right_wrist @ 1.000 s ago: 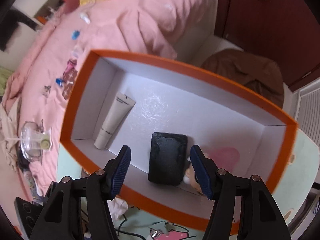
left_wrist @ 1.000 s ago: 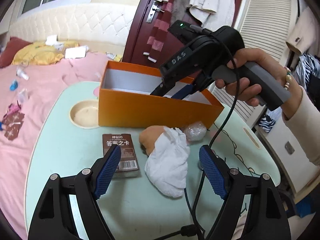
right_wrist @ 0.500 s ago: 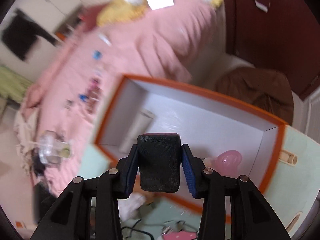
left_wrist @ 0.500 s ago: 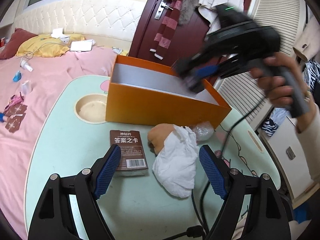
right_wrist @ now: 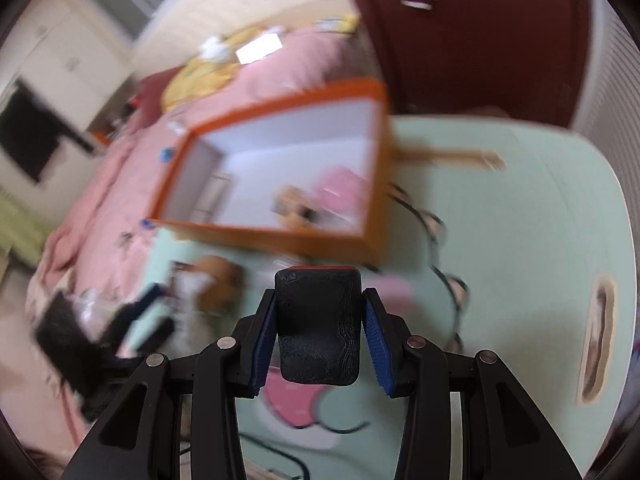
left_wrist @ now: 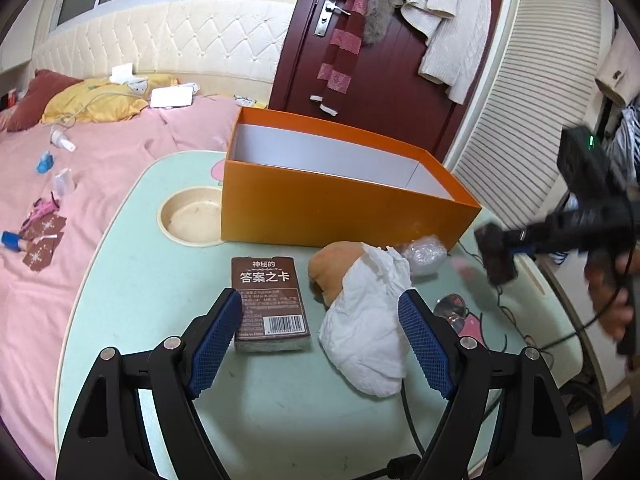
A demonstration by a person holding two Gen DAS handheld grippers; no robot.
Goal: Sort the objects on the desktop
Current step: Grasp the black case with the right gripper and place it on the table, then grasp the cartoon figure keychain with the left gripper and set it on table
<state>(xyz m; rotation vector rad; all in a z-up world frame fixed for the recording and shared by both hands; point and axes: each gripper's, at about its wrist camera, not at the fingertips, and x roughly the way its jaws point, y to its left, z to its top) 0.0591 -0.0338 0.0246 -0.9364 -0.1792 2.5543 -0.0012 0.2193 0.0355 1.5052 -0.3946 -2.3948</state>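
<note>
A bed [left_wrist: 100, 168] with a pink cover stands left of the table, and a yellow pillow [left_wrist: 92, 100] lies near its padded headboard [left_wrist: 160, 48]. Behind is a dark red door [left_wrist: 360, 40] with a scarf [left_wrist: 340, 40] and a white sweater [left_wrist: 448, 20] hanging on it.

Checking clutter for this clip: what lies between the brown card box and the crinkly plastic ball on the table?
In the left wrist view, a tan plush toy half-covered by white cloth lies between card box and plastic ball.

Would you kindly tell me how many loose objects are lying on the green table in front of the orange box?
4 visible: the brown card box, the tan round item under the white cloth, and the shiny crinkled wrapper. The cloth may hide more.
</note>
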